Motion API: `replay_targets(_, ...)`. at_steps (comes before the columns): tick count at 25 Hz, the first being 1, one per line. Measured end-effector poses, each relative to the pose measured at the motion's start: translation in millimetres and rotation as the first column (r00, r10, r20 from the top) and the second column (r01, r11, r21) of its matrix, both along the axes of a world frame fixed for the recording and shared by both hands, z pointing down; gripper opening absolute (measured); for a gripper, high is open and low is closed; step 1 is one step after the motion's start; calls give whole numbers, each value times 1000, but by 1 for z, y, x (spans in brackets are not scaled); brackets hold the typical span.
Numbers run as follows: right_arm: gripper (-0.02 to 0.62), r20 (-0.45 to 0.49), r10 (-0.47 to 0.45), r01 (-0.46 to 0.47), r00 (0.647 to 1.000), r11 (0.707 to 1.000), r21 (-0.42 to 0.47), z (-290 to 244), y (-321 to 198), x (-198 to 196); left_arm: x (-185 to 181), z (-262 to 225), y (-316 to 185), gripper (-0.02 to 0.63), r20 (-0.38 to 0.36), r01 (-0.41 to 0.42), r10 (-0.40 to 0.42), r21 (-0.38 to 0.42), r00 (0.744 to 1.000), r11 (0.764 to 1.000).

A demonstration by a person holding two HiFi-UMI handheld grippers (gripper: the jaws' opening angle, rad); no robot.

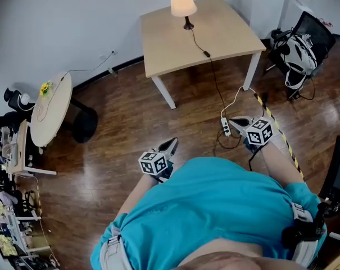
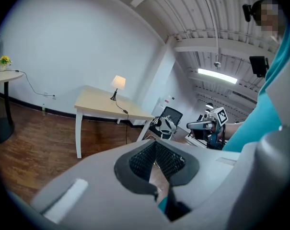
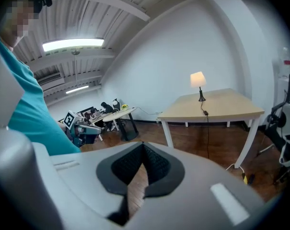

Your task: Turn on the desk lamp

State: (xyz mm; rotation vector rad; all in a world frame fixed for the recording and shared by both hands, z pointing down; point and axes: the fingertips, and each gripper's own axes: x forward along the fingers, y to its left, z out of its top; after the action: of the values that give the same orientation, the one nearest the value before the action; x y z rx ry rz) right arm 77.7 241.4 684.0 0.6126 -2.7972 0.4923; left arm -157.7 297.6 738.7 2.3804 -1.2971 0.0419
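The desk lamp (image 1: 182, 4) stands at the far edge of a light wooden table (image 1: 231, 35), and its cream shade glows bright. A black cord with an inline switch (image 1: 206, 53) runs from its base over the table's front edge. Both grippers are held close to the person's teal shirt, far from the table. My left gripper (image 1: 172, 145) is shut with nothing in it, and so is my right gripper (image 1: 234, 122). The lamp (image 2: 118, 83) shows small beyond the left gripper (image 2: 156, 145). The lamp (image 3: 197, 79) also shows beyond the right gripper (image 3: 144, 146).
A white power strip (image 1: 226, 126) and loose cables lie on the wood floor near the right gripper. A round white table (image 1: 51, 108) with yellow flowers stands at the left. A black chair (image 1: 304, 44) holding a bag is at the right.
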Motion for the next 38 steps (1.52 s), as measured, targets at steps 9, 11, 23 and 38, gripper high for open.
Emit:
replay_targets(9,2,-103,-1,-6,995,997,-71,0,164,-154,-161,10,133,1,-97,-38,31,-72,995,997)
replay_targets(11,2,-117,15,-23,993,998,-61,-12,185,-157,-169,6,147,1,-116,-49,40,-73,992,996)
replay_targets(23,2,-93,35,-28,995,997,73,19,339,-35,-31,-9,284,2,-169,-93,100,54,980,994)
replay_targets(38,2,-10,-51,52,999,997,62,21,412,118,156,-16,385,1,-126,-62,67,46,990,997)
